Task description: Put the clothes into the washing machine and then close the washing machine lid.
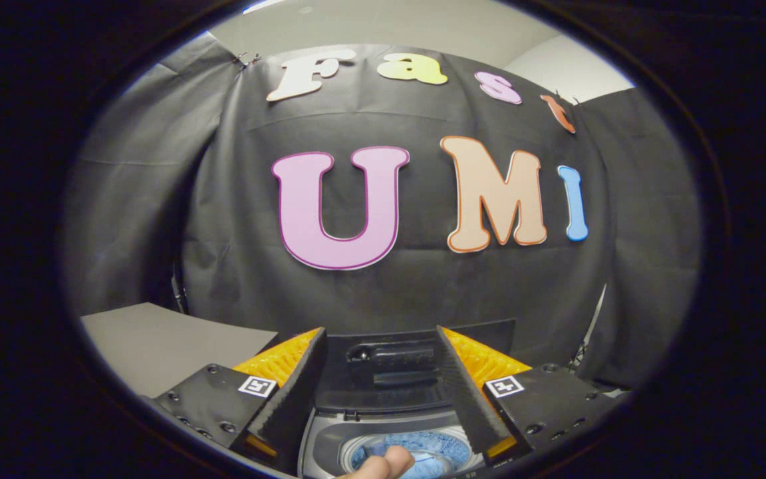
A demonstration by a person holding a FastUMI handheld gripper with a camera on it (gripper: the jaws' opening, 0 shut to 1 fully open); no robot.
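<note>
Hand-held gripper (380, 349) open above washing machine (330, 442), fingertip (383, 464) below

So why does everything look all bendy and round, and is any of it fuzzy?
In the gripper view the fisheye lens curves straight things, so the booth's wall bulges; the middle is sharp, while the fingertip near the washing machine blurs because it is very close; the light is soft and even, with no strong glare; the gripper is open, holding nothing.
</note>
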